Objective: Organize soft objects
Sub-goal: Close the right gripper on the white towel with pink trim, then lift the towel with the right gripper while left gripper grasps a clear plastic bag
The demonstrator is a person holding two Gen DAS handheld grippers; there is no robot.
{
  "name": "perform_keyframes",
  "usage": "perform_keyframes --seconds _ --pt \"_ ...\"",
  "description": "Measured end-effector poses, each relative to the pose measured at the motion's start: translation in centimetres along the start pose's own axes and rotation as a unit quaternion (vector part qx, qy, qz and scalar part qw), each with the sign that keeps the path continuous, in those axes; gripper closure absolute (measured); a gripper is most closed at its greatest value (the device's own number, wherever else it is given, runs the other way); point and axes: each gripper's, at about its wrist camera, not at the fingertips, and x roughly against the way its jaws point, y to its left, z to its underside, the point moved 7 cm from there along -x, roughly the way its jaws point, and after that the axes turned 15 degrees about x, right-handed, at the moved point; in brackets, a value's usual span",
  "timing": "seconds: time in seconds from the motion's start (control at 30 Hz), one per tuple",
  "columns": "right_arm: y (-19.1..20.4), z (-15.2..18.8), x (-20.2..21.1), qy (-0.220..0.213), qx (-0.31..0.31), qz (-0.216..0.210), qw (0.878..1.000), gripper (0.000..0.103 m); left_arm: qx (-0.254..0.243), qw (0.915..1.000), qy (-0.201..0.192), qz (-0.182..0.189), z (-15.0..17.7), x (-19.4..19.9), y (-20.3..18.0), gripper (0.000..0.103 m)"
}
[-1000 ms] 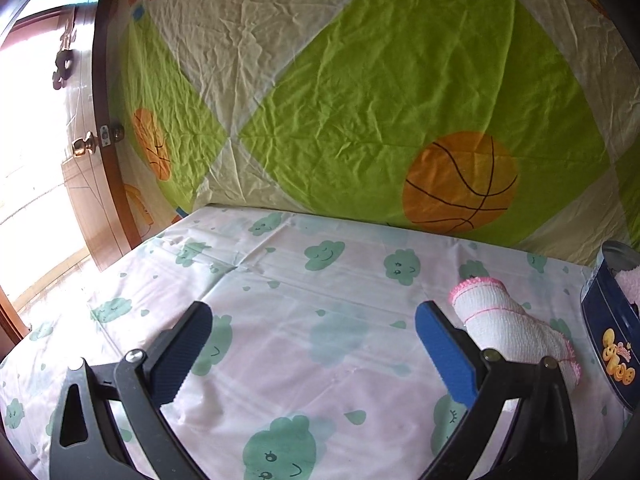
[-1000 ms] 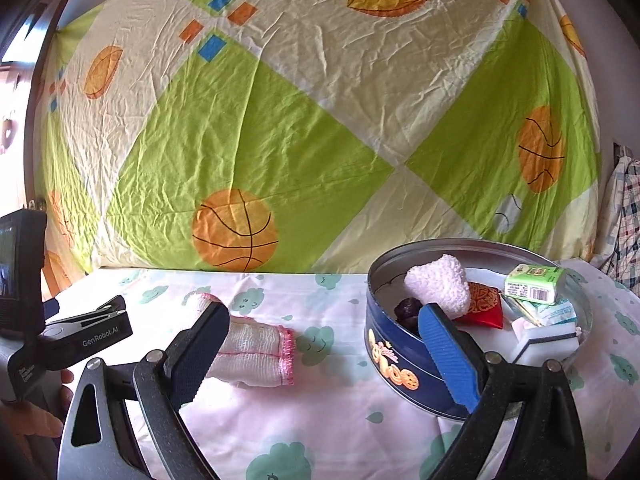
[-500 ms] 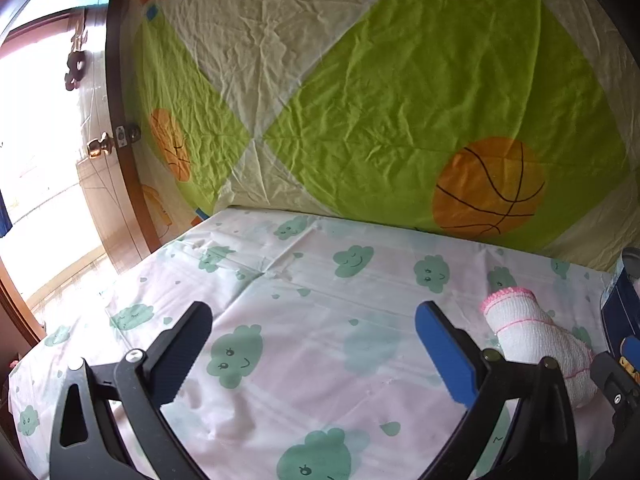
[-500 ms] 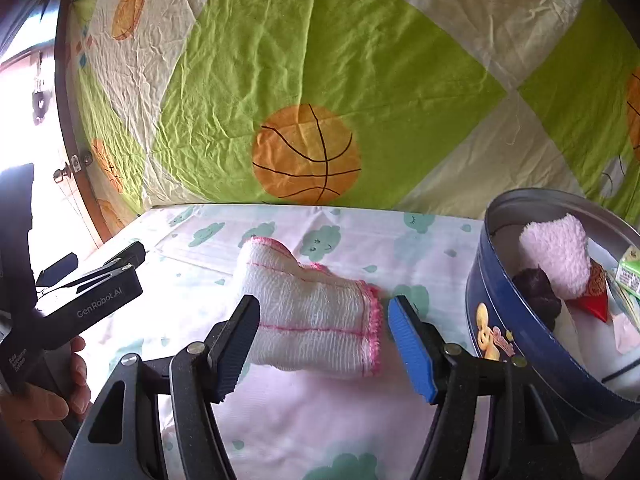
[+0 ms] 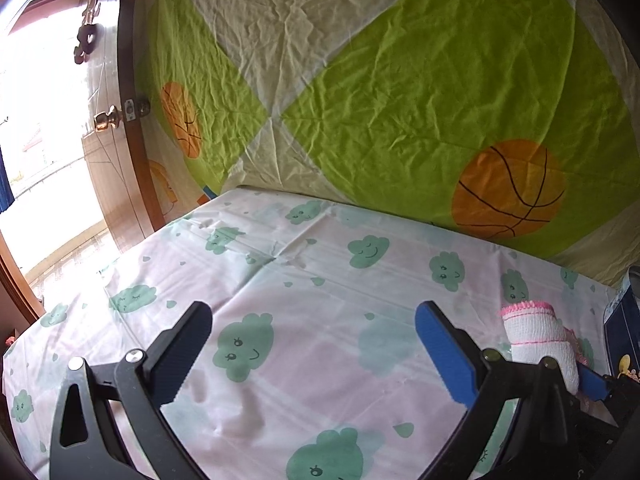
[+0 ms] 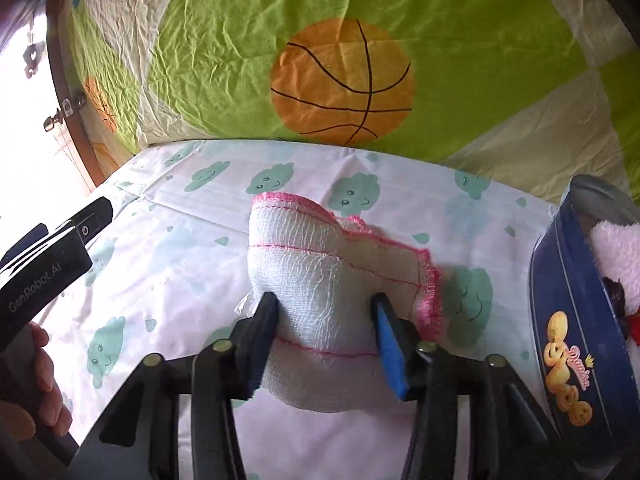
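1 left tool [image 5: 312, 330] is hovering wide apart over the cloud-print counter [image 5: 304, 280], gripping nothing. 1 white pink-edged cloth roll [image 6: 332, 276] is lying on the counter, and the right tool [image 6: 325, 312], its jaws just closing, is pinching it. 1 blue tin [image 6: 576, 328] is standing just beside, holding 1 fluffy white piece [image 6: 618, 252].

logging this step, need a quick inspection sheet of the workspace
surface: bed sheet with green cloud faces, creased
job's things: white cloth with pink edging lying on the sheet; blue tin at its right, a fluffy white piece inside
clutter: nothing seen
grippers: right hand-held gripper has just been closing, pads pressing the cloth's sides; left hand-held gripper open, nothing between
cables: nothing seen
surroundings: basketball-print hanging behind; wooden door with knob, left
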Motion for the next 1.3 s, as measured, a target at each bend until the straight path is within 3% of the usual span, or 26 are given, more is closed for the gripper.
perform_keyframes --seconds 0.03,0.23,0.4,0.53,0.73,0.87,1.0,1.07,1.13,1.2,1.3 --pt "-0.3 0.1 0.5 -0.010 -0.011 -0.005 1.000 0.079 0.000 1.0000 0.001 0.001 0.1 0.0 0.0 0.000" --pt "-1.9 0.9 4.9 -0.095 -0.082 -0.057 0.990 0.084 -0.007 0.9997 0.011 0.018 0.6 -0.2 -0.8 0.000" --pt "-2.7 0.8 10.4 -0.172 -0.087 -0.030 0.981 0.084 -0.017 0.9960 0.035 0.080 1.5 0.1 -2.7 0.000" --pt "-2.9 1.3 13.9 -0.213 -0.072 0.031 0.974 0.084 -0.044 0.9900 0.062 0.119 3.0 0.3 -5.6 0.000" --pt "-3.4 1.6 15.8 -0.232 -0.058 0.082 0.968 0.084 -0.096 0.9797 0.111 0.137 7.0 0.5 -10.9 0.001" --pt "-4.0 1.9 15.9 -0.231 -0.066 0.084 0.967 0.084 -0.128 0.9761 0.126 0.122 8.8 0.2 -13.9 0.001" --pt "-4.4 2.1 15.9 -0.227 -0.069 0.089 0.967 0.084 -0.151 0.9692 0.177 0.082 10.8 -1.7 -15.1 0.005" --pt "-4.7 2.2 15.8 -0.223 -0.075 0.087 0.968 0.084 -0.146 0.9667 0.193 0.082 11.1 -2.1 -14.9 0.005" --pt "-4.9 2.3 15.5 -0.218 -0.080 0.087 0.969 0.084 -0.132 0.9650 0.206 0.095 11.2 -2.2 -14.7 0.010" --pt "-4.9 2.5 15.2 -0.213 -0.083 0.087 0.970 0.084 -0.123 0.9667 0.201 0.100 10.9 -2.0 -14.6 0.046" --pt "-4.9 2.5 15.1 -0.212 -0.085 0.088 0.970 0.084 -0.114 0.9651 0.201 0.123 10.7 -1.5 -14.6 0.064"
